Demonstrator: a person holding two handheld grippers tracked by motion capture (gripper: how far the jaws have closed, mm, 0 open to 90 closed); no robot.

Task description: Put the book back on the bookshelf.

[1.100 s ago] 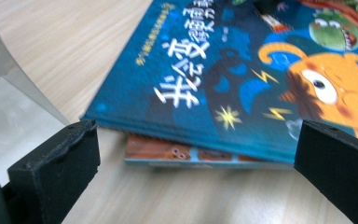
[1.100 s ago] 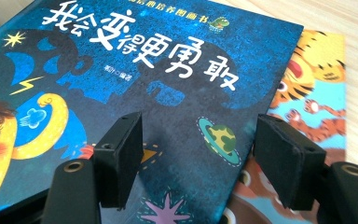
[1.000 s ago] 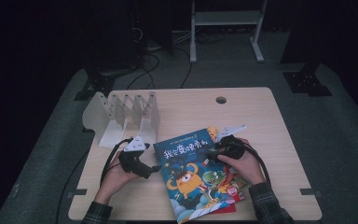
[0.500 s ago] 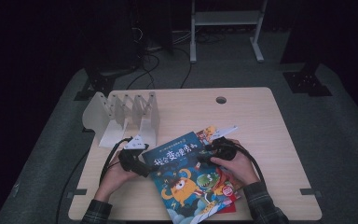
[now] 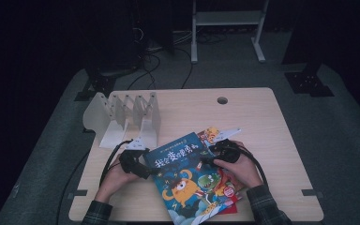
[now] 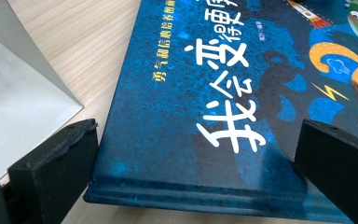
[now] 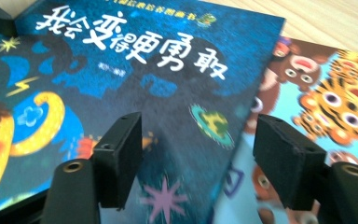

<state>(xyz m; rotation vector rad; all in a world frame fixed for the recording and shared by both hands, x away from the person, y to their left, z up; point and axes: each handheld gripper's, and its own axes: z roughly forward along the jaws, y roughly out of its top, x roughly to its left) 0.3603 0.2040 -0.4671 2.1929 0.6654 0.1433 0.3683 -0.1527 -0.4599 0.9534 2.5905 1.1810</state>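
A dark blue picture book (image 5: 187, 180) with white title characters and an orange monster lies on the wooden table (image 5: 262, 112), on top of other books. My left gripper (image 5: 138, 165) is at its left edge, open wide, with the book's (image 6: 205, 93) spine corner between the jaws of the left gripper (image 6: 196, 172). My right gripper (image 5: 219, 153) rests over the book's upper right side, open. In the right gripper view its jaws straddle the blue book's (image 7: 135, 74) right edge, the right gripper (image 7: 203, 161) also over a tiger-patterned book (image 7: 335, 93) beneath.
A white slotted book rack (image 5: 126, 119) stands at the table's back left; one of its plates (image 6: 18, 107) is close beside my left gripper. A red book edge (image 5: 232, 206) and a colourful book (image 5: 211, 133) stick out under the blue one. A cable hole (image 5: 222, 100) lies farther back.
The blue book has slid left and toward the table's front edge, turning slightly. Both hands moved a little with it, and the left gripper now sits at its spine corner.
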